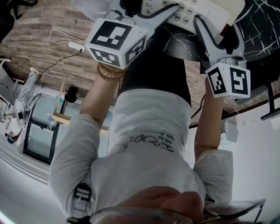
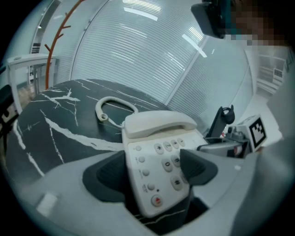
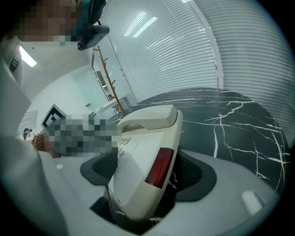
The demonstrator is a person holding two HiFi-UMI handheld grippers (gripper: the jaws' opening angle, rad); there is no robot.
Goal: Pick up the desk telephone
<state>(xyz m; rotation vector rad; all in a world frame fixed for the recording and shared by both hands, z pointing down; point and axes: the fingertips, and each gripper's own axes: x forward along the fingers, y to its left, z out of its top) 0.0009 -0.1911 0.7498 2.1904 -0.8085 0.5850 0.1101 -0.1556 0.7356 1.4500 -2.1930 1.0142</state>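
A cream desk telephone [image 2: 156, 156] stands on a black marble table [image 2: 55, 124], handset on its cradle, keypad facing up. Its coiled cord [image 2: 108, 108] lies behind it. My left gripper [image 2: 153, 173] is open and straddles the keypad end, a dark pad at each side. My right gripper [image 3: 148, 173] is open around the other end of the telephone [image 3: 138, 152], beside its red side panel [image 3: 159, 168]; a strip of table shows between the right pad and the body. In the head view the telephone [image 1: 179, 13] is at the top edge, above both marker cubes [image 1: 116, 41] [image 1: 228, 79].
A black stand [image 2: 221, 120] rises at the table's far right edge. An orange coat rack [image 2: 57, 32] stands behind the table by the blinds. Wood floor [image 1: 39, 26] and a white cable [image 1: 65, 41] lie beyond the table.
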